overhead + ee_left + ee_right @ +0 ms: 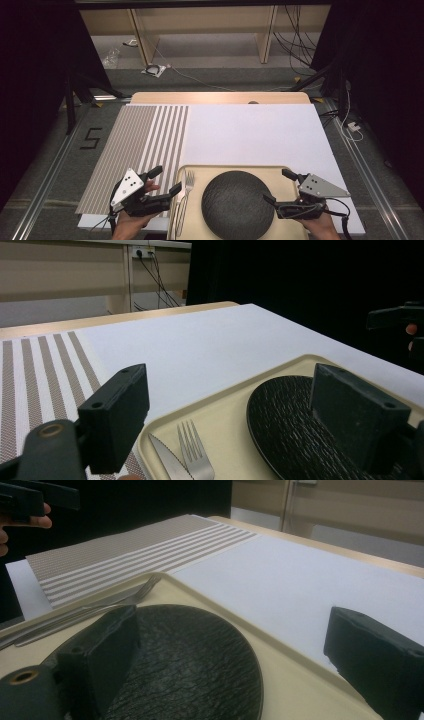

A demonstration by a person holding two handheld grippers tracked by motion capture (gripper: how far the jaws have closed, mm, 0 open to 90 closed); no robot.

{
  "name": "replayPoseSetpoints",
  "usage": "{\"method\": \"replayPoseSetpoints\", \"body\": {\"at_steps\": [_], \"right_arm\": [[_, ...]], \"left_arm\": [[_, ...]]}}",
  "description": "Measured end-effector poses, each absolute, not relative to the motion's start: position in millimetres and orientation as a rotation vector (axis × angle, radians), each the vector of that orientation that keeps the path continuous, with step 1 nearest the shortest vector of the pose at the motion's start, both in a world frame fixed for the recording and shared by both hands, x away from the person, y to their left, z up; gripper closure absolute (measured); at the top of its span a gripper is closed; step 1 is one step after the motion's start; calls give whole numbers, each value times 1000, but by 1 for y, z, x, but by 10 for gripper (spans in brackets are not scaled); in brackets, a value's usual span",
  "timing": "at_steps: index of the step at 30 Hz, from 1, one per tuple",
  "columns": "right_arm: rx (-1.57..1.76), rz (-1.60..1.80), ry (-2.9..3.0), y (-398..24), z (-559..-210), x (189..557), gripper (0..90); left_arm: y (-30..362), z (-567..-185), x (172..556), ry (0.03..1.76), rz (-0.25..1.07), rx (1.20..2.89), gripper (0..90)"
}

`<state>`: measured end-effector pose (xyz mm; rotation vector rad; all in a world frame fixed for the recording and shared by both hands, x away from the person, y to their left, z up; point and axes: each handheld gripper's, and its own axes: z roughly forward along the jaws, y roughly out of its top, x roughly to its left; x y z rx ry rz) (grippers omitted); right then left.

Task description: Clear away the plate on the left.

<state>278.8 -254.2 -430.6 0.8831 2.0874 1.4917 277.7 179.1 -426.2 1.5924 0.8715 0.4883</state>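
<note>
High view: beige tray (197, 172) sits at the near edge of the worktop (260, 130), overhanging the white mat's front. In it: black textured plate (237, 204) centre-right, fork (186, 192) and knife (176, 220) along the tray's left wall. Striped placemat (135, 150) just left of the tray, bare. Far half of the white mat is open room. Left tool (165, 181) hovers over the placemat/tray boundary, jaws wide apart, holding nothing. Right tool (280, 186) is at the plate's right rim, jaws spread, nothing between them.

Left gripper view: tray corner (150, 440) with fork (192, 452) and serrated knife (167, 462) side by side, plate (285, 425) to their right. Left tool (240, 405) jaws well apart, straddling fork and plate edge, cannot tell any contact.

Right gripper view: plate (195, 665) in the tray (295, 675), fork (135, 594) beyond it by the far wall. Right tool (235, 655) wide open; one jaw over the plate, the other past the tray rim over the white mat. Grips nothing.
</note>
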Motion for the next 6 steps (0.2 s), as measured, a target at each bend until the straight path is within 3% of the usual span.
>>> {"method": "replayPoseSetpoints", "body": {"at_steps": [6], "right_arm": [[882,1497,2084,-255,-430,279,89]], "left_arm": [[180,-426,278,879,486,1584,160]]}}
